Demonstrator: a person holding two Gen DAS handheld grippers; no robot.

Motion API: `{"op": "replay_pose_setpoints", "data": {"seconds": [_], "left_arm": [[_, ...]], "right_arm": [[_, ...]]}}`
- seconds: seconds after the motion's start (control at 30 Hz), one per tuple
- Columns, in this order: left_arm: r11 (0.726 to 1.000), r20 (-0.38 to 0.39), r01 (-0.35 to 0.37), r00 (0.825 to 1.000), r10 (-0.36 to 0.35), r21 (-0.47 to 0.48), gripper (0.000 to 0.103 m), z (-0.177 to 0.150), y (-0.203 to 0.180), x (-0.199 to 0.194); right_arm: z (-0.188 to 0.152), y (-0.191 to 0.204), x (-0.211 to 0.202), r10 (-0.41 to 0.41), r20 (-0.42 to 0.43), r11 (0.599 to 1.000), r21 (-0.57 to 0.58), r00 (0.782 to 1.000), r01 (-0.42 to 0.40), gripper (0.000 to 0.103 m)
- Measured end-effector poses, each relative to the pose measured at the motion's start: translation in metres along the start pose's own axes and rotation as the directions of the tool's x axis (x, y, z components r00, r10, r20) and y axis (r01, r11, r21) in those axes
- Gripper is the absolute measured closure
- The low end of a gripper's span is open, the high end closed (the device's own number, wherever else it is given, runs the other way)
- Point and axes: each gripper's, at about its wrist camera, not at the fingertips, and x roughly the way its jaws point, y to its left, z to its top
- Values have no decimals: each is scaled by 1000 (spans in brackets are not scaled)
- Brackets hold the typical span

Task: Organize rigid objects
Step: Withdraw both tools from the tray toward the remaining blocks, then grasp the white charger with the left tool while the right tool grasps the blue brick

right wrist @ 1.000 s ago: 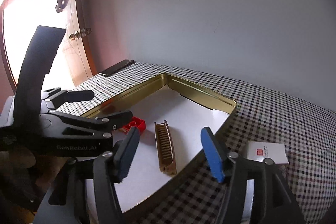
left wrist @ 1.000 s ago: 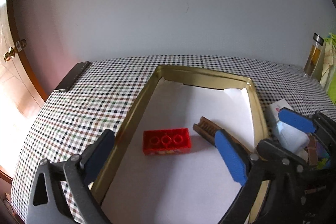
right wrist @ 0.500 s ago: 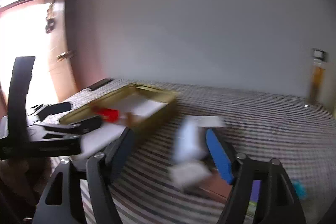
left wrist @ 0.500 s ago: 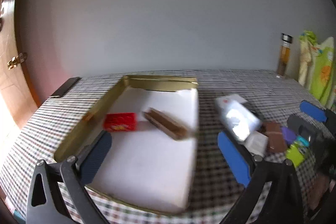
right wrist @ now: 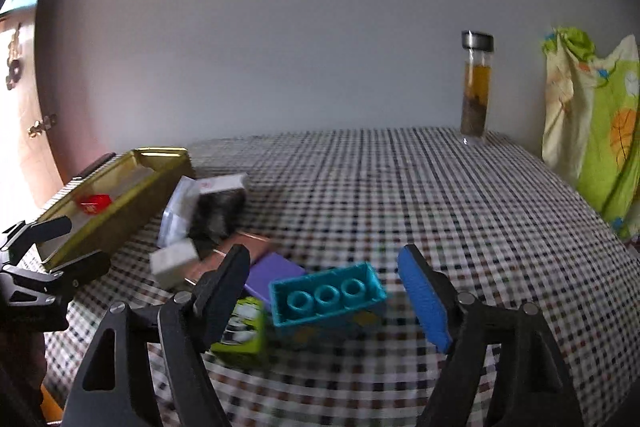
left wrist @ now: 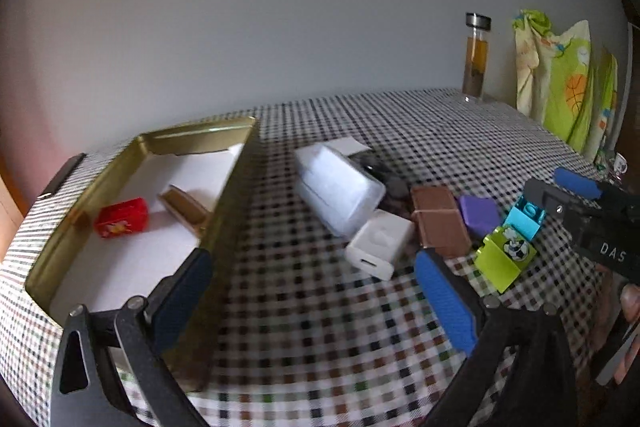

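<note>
While its jaws open, right claw point(right wrist: 322, 287) frames turquoise brick point(right wrist: 326, 294), untouched.

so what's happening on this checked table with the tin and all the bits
A person is sorting small things into a gold metal tin, which already holds a red brick and a brown comb. The right hand-held gripper is opening around a teal toy brick without touching it; the left hand-held gripper hangs open and empty.

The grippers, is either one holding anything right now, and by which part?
Nothing is held. The left gripper is open over bare cloth; the right gripper is opening, with the teal brick between its fingers, untouched.
</note>
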Motion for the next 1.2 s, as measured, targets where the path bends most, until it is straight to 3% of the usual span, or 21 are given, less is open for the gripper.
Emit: {"op": "replay_pose_setpoints", "data": {"seconds": [0.17,0.47,0.57,0.67,0.8,1.03,1.1,1.2], "left_arm": [[999,-53,31,998,-32,-16,1,0,-7,18],[992,-168,128,977,-127,-9,2,3,-16,44],[989,-193,145,971,-140,10,11,5,-21,51],[985,-235,171,959,-160,26,30,3,-26,57],[982,-242,188,954,-179,14,37,2,-24,58],[981,-228,192,956,-185,6,34,4,-21,59],[979,-235,204,952,-197,3,49,5,-20,61],[977,-231,215,950,-210,-1,56,4,-19,60]], "right_arm": [[0,-10,7,44,-21,997,56,999,-43,24],[-4,-12,23,62,-117,994,92,991,-51,24],[-4,-16,25,81,-120,991,112,989,-67,24],[-5,-16,25,86,-120,991,114,989,-73,24],[-5,-20,26,89,-118,988,133,989,-73,28],[-3,-19,26,91,-123,989,127,988,-75,32],[-4,-20,27,95,-123,988,132,988,-79,32],[-4,-20,27,97,-122,988,129,988,-81,32]]}}
